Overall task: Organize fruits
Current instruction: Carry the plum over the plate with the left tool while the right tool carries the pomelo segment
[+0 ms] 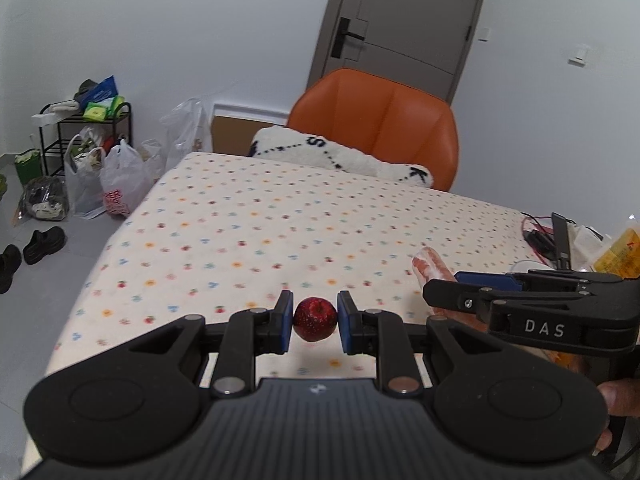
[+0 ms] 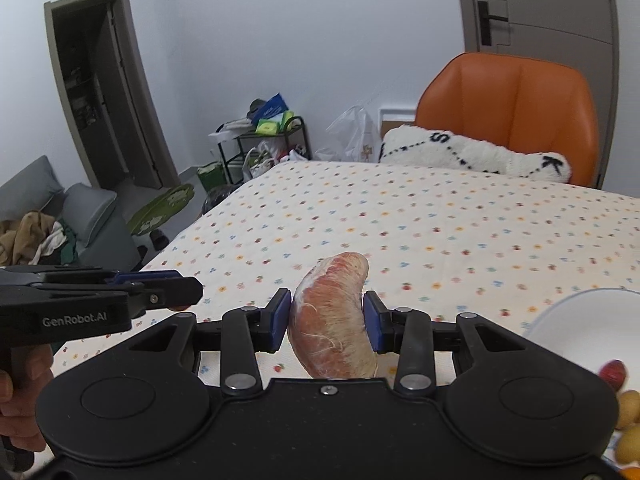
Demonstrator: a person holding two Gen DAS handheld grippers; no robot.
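Grippers each held fruit above the dotted tablecloth (image 1: 248, 216): left gripper (image 1: 315, 322) clamped a small dark-red apple (image 1: 315, 319), right gripper (image 2: 329, 320) a peeled pink pomelo wedge (image 2: 334, 316), neither yet placed.

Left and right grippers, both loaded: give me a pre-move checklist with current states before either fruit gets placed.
1. Left gripper shut on the small red fruit: ok.
2. Right gripper shut on the pomelo segment: ok.
3. Both fruits lifted off the dotted tablecloth: ok.
4. White bowl near the right gripper: ok; free space inside: cannot tell, it is mostly out of frame.
5. Grippers clear of each other: ok, side by side, apart.
6. Grip firmness: cannot tell.
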